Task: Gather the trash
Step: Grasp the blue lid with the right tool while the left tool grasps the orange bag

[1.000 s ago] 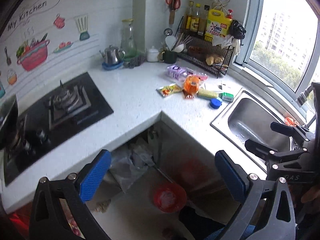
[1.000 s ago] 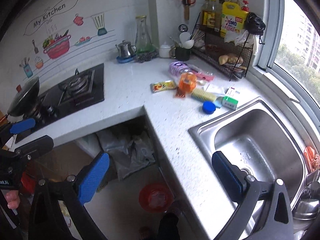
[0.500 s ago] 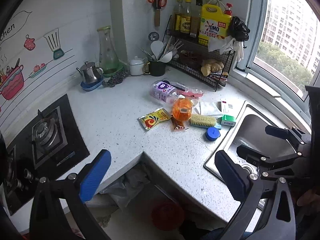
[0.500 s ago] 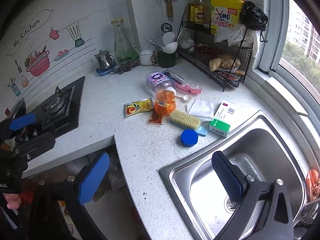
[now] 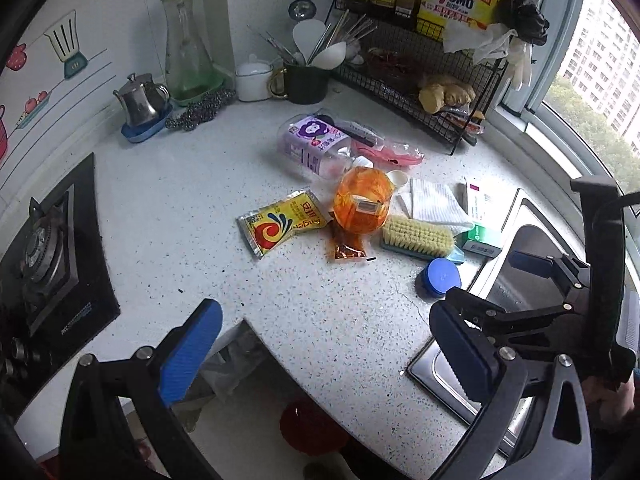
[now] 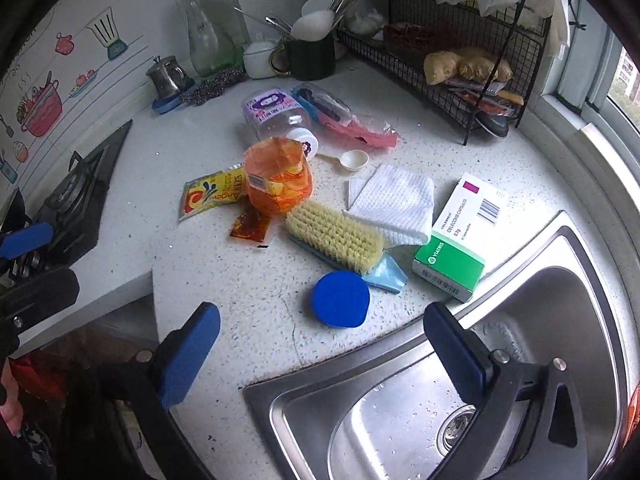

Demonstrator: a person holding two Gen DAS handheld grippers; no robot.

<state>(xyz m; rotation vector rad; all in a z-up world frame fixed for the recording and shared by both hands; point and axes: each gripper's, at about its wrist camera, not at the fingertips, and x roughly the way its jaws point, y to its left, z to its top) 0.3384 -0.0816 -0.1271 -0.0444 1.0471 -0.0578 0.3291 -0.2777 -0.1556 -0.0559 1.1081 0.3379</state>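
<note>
Trash lies clustered on the white counter (image 5: 168, 200): a yellow sachet (image 5: 282, 226) (image 6: 212, 196), an orange plastic bag (image 5: 362, 204) (image 6: 278, 178), a small brown sauce packet (image 5: 346, 246) (image 6: 250, 226), a purple bottle (image 5: 314, 142) (image 6: 276, 112), a pink wrapper (image 5: 384, 150) (image 6: 356, 128), a white tissue (image 6: 394, 202), a green-white medicine box (image 6: 460, 236) and a blue lid (image 5: 438, 276) (image 6: 340, 298). My left gripper (image 5: 324, 348) is open and empty, short of the pile. My right gripper (image 6: 320, 350) is open and empty, just before the blue lid.
A scrub brush (image 6: 336, 236) lies among the trash. A steel sink (image 6: 520, 340) is at the right, a gas hob (image 5: 44, 240) at the left. A wire rack (image 6: 452, 60), utensil cup (image 5: 306, 78), carafe (image 5: 186, 46) and small kettle (image 5: 142, 100) line the back. A red bin (image 5: 308, 426) stands on the floor below.
Both grippers have moved forward and down toward the pile of trash; the counter items now fill the views. Both stay open and empty.
</note>
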